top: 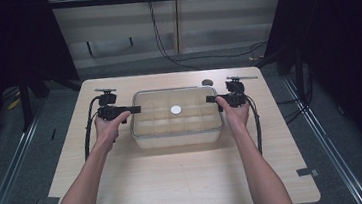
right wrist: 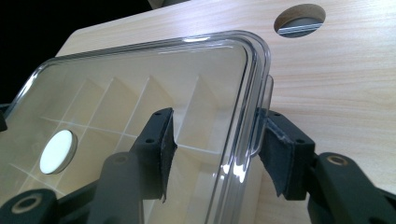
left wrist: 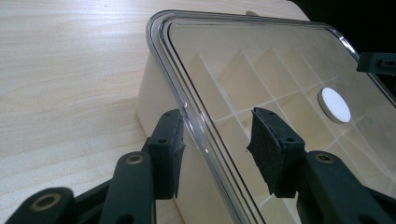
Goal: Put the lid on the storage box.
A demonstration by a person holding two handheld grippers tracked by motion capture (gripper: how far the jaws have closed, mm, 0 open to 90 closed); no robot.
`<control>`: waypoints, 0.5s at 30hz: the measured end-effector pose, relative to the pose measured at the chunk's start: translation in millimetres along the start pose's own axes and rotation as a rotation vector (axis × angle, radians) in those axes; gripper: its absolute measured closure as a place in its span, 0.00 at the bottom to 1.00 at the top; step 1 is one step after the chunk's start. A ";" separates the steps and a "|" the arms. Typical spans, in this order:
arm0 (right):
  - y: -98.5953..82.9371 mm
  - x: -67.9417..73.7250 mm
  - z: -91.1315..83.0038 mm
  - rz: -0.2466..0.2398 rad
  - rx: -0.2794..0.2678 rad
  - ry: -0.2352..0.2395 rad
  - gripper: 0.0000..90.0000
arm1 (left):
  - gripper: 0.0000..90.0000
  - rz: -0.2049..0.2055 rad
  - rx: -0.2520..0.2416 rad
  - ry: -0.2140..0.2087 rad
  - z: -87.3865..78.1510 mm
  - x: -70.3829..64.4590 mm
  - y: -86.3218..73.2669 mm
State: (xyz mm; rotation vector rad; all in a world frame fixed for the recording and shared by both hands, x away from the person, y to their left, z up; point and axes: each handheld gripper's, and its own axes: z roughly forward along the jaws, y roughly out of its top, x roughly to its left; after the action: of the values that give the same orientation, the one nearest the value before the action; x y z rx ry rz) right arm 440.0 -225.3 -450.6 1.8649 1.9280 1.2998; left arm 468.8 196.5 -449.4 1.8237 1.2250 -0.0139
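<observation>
While jaws straddle the clear lid (top: 174, 97), a round hole (top: 207, 82) sits nearby.

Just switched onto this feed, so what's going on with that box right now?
A person holds a gripper in each hand at the two short ends of a clear-lidded box on the wooden table. The left gripper and the right gripper each have their jaws open, straddling the rim of the transparent lid, one jaw over the lid and one outside it. Neither has closed yet. The lid sits flat on the box, with a white round disc at its middle.
</observation>
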 end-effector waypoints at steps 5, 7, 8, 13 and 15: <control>-0.6 -1.3 -0.6 0.001 0.001 0.010 0.53 | 0.59 0.040 0.004 0.033 -0.9 -3.2 1.4; -1.4 -1.3 -1.1 -0.003 -0.006 0.006 0.53 | 0.58 0.059 0.012 0.049 -0.8 -5.0 3.1; -1.4 -1.3 -1.1 -0.003 -0.006 0.006 0.53 | 0.58 0.062 0.013 0.056 -0.5 -5.7 3.7; -1.2 -0.1 -2.9 -0.017 0.000 0.004 0.46 | 0.53 0.060 0.001 0.035 -2.8 -4.9 3.6; -0.5 0.8 -5.4 -0.051 -0.001 -0.004 0.41 | 0.46 0.035 -0.020 0.009 -7.5 -2.3 3.7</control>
State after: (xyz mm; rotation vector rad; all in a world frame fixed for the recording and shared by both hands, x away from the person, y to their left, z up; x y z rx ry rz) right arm 435.9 -227.0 -447.3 1.8041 1.9595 1.2802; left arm 467.0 199.5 -441.5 1.8298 1.1952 0.0258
